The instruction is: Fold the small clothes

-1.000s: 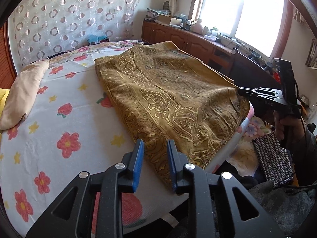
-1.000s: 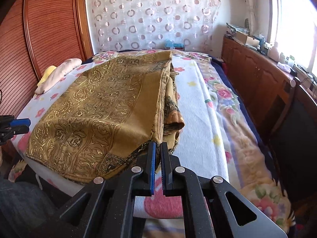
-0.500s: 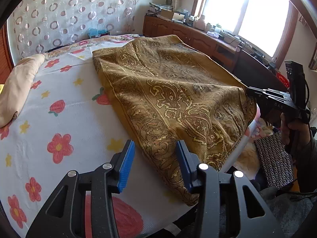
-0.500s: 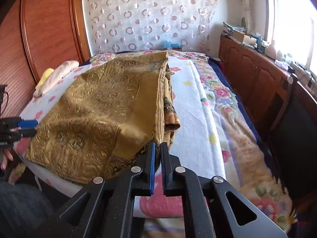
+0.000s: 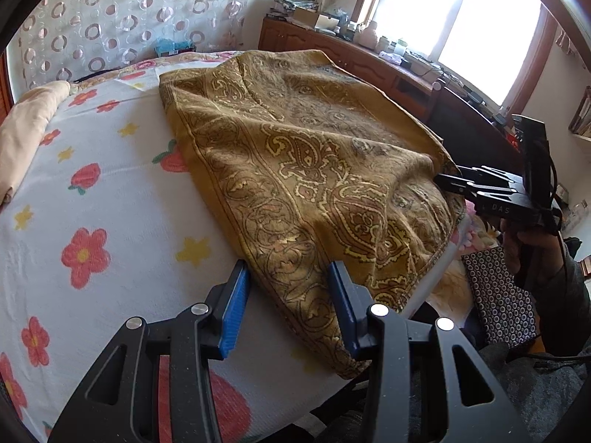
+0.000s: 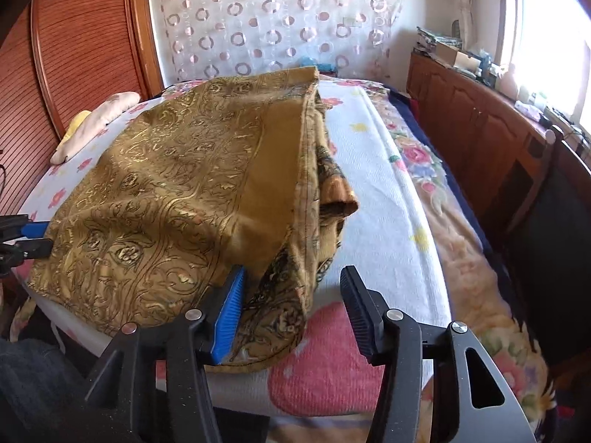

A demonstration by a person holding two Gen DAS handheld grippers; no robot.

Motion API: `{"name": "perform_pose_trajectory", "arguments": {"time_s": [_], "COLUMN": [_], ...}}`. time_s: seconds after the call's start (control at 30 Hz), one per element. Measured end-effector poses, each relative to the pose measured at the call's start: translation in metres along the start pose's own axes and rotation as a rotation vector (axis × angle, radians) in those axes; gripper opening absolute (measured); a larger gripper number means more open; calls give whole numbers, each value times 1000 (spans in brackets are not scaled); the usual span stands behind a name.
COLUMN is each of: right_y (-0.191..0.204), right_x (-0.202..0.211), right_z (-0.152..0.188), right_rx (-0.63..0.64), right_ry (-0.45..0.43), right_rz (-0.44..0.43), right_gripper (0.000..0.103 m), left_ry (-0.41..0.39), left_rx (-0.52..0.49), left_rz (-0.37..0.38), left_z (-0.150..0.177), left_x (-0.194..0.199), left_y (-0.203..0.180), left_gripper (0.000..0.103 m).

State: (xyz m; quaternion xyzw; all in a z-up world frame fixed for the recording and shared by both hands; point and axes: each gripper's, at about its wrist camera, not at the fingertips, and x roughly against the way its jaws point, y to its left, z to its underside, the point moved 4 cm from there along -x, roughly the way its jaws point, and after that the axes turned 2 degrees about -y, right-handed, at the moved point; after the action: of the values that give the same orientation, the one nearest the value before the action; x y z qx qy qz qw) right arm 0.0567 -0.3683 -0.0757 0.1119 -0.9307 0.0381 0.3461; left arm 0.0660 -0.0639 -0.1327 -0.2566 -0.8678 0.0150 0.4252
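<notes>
The only writing that can be read is the pale lettering "DAS" on the side of the black body of the right gripper [image 5: 448, 184], at the right edge of the left wrist view, just above the hand [image 5: 532, 247] that holds it. The boxes and papers on the wooden cabinet [image 5: 369, 62] under the window, upper right, are too small and blurred to read.

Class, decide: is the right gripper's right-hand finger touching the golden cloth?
Apart. In the right wrist view, white bedspread shows between that finger and the golden cloth.
</notes>
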Motion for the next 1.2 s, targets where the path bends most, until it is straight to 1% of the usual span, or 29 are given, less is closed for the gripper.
{"name": "perform_pose_trajectory", "arguments": {"time_s": [0.07, 0.1, 0.13, 0.17, 0.2, 0.23, 0.27, 0.33, 0.37, 0.4, 0.47, 0.5, 0.57, 0.67, 0.77, 0.87, 0.97, 1.0, 1.1, 1.13, 1.2], "right_y": [4, 6, 8, 9, 9, 9, 8, 6, 5, 4, -2, -5, -9, -12, -17, -23, -27, -27, -28, -28, -26], "right_x": [0, 1, 1, 2, 1, 1, 0, -2, -1, 3, 11, 18, 29, 41, 38, 15, -24, -39, -72, -79, -88], "right_z": [0, 0, 1, 0, 0, 0, 0, -1, -2, -4, -10, -15, -28, -57, -95, -135, -171, -183, -203, -210, -224], "right_rx": [23, 39, 48, 53, 57, 58, 53, 37, 33, 19, -28, -49, -72, -62, -55, -38, -54, -60, -69, -70, -67], "right_ry": [8, 12, 13, 15, 16, 15, 14, 8, -6, -40, -88, -127, -176, -245, -287, -286, -243, -222, -184, -173, -163], "right_rz": [-28, -34, -46, -60, -70, -78, -94, -125, -137, -156, -194, -212, -238, -237, -226, -193, -193, -188, -178, -177, -196], "right_gripper": [52, 47, 39, 32, 29, 18, 11, 7, 7, 6, 6, 6, 6, 6, 6, 6, 6, 6, 6, 10, 12], "left_ry": [-4, -6, -6, -5, -3, -2, -4, -24, -44, -85, -139, -170, -219, -273, -318, -327, -295, -288, -247, -232, -214], "left_rx": [1, 1, 0, 0, 2, 10, 15, 19, 24, 36, 36, 32, 24, 21, 38, 66, 105, 113, 139, 144, 147], "left_rz": [9, 16, 24, 33, 38, 46, 55, 62, 69, 71, 53, 44, 37, 28, 17, -12, -40, -47, -68, -73, -82], "left_z": [1, 2, 2, 2, 2, 2, 2, 0, -3, -7, -17, -24, -42, -68, -105, -139, -167, -170, -184, -188, -193], "left_x": [0, 0, 0, 0, 0, 0, 0, 4, 8, 15, 29, 36, 48, 59, 60, 48, 22, 16, -10, -21, -33], "left_y": [-1, -2, -3, -3, -2, -1, 0, 2, 3, 4, 3, 2, 1, 5, 20, 46, 74, 79, 98, 106, 114], "left_gripper": [44, 44, 40, 33, 29, 23, 13, 7, 6, 5, 5, 5, 5, 5, 5, 5, 5, 5, 5, 5, 5]}}
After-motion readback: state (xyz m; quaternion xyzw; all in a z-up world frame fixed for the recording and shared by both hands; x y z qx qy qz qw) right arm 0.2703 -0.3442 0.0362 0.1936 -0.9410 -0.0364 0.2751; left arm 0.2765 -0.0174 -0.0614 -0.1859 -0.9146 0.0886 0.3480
